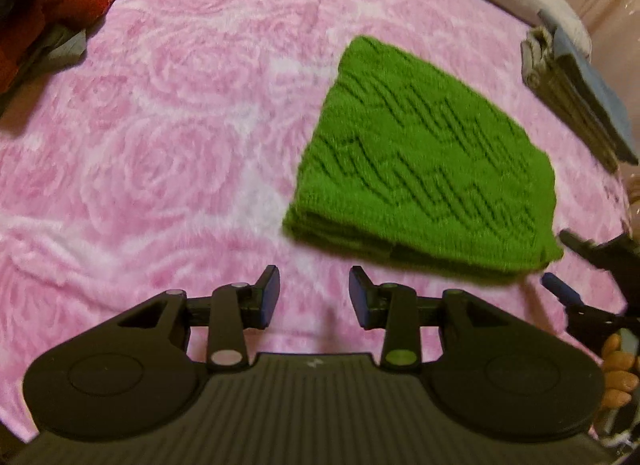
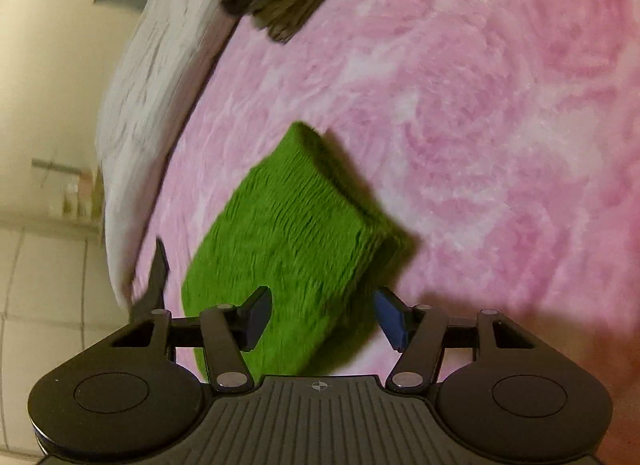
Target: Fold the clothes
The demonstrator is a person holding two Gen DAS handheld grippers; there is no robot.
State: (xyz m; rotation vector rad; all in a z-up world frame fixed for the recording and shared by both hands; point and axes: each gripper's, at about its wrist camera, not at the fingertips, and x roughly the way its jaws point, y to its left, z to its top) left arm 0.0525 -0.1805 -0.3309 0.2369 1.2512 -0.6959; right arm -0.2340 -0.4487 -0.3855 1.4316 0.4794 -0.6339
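Note:
A green knitted garment (image 1: 420,169) lies folded into a thick rectangle on the pink rose-patterned blanket (image 1: 168,153). My left gripper (image 1: 314,297) hovers open just in front of its near edge, nothing between the fingers. The right gripper (image 1: 568,265) shows at the far right of the left wrist view, beside the garment's corner. In the right wrist view the green garment (image 2: 296,233) lies directly ahead, and my right gripper (image 2: 322,315) stands open above its near end, not holding it.
A heap of dark green, red and grey clothes (image 1: 52,5) sits at the far left. A stack of folded grey and blue clothes (image 1: 576,93) lies at the right edge of the bed. A white pillow (image 2: 152,85) and tiled floor (image 2: 44,285) lie beyond.

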